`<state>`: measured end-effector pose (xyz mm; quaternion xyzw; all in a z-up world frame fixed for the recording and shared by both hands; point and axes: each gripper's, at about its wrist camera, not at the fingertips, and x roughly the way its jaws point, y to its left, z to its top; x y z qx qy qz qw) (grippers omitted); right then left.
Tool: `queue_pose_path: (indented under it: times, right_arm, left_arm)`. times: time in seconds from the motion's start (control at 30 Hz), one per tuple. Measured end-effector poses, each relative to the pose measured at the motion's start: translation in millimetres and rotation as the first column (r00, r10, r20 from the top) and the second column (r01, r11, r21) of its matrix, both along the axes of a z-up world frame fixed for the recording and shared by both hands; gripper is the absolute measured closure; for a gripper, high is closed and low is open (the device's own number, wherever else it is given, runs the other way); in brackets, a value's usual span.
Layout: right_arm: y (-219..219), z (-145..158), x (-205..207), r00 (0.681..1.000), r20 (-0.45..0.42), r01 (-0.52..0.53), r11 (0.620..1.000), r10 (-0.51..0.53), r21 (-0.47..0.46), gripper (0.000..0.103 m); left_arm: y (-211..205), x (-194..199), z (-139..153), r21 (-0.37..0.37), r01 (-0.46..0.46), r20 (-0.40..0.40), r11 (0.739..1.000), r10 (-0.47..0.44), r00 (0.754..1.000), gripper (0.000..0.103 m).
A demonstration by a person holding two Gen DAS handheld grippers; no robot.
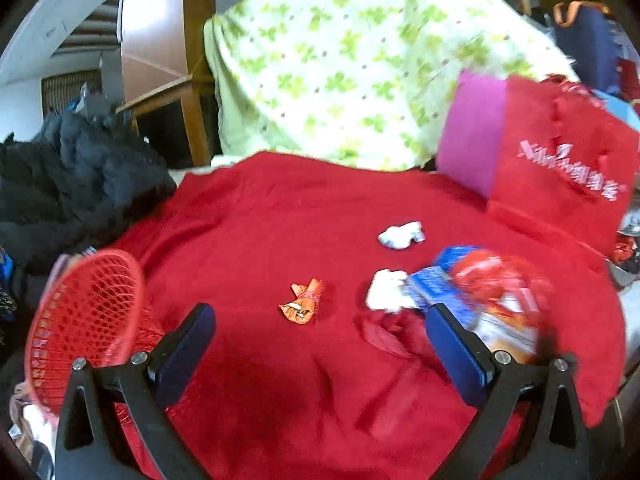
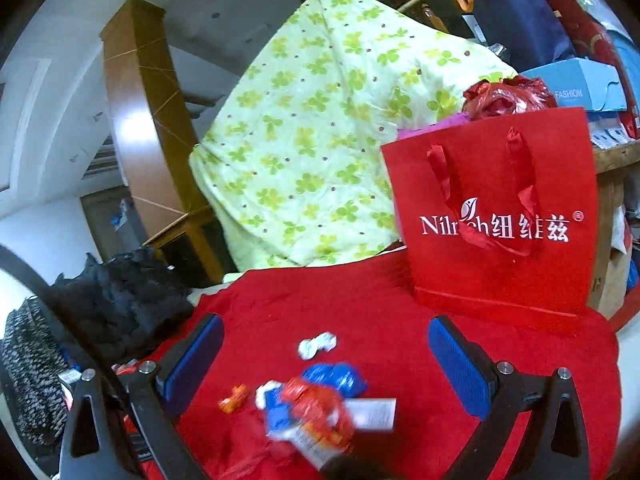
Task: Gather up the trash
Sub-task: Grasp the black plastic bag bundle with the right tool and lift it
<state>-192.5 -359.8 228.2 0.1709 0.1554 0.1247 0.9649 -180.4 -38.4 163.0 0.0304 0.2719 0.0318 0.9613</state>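
Trash lies on a red cloth. An orange crumpled wrapper sits ahead of my open, empty left gripper. A white crumpled paper lies farther back, another white wad to its front. A blurred red-and-blue snack packet lies by the left gripper's right finger. In the right wrist view the same packet, orange wrapper and white paper lie between the fingers of my open, empty right gripper. A red mesh basket stands at the left.
A red paper gift bag stands at the back right on the cloth. A green clover-print quilt is piled behind. Dark clothing lies at the left. A wooden post rises behind.
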Motion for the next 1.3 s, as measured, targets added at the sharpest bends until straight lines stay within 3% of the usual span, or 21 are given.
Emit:
queue_pose_path:
  times: [0.27, 0.37, 0.57, 0.83, 1.3]
  right_arm:
    - [31, 4, -58, 0.991, -0.129, -0.034, 0.992, 0.018, -0.120, 0.000]
    - [45, 5, -77, 0.990, -0.140, -0.051, 0.983, 0.026, -0.179, 0.000]
    - [63, 6, -98, 0.988, -0.140, -0.088, 0.977, 0.062, -0.193, 0.000]
    - [82, 13, -113, 0.994, -0.093, -0.085, 0.967, 0.065, -0.241, 0.000]
    - [96, 10, -114, 0.995, -0.099, -0.060, 0.949, 0.031, -0.310, 0.000]
  left_arm:
    - [-4, -77, 44, 0.030, -0.140, 0.060, 0.990, 0.138, 0.989, 0.000]
    - [-1, -102, 56, 0.033, -0.161, 0.099, 0.986, 0.157, 0.983, 0.000]
    - [6, -136, 73, 0.069, -0.198, 0.161, 0.978, 0.185, 0.970, 0.000]
    - [8, -150, 82, 0.092, -0.212, 0.199, 0.973, 0.191, 0.961, 0.000]
    - [4, -146, 77, 0.105, -0.208, 0.155, 0.972, 0.191, 0.969, 0.000]
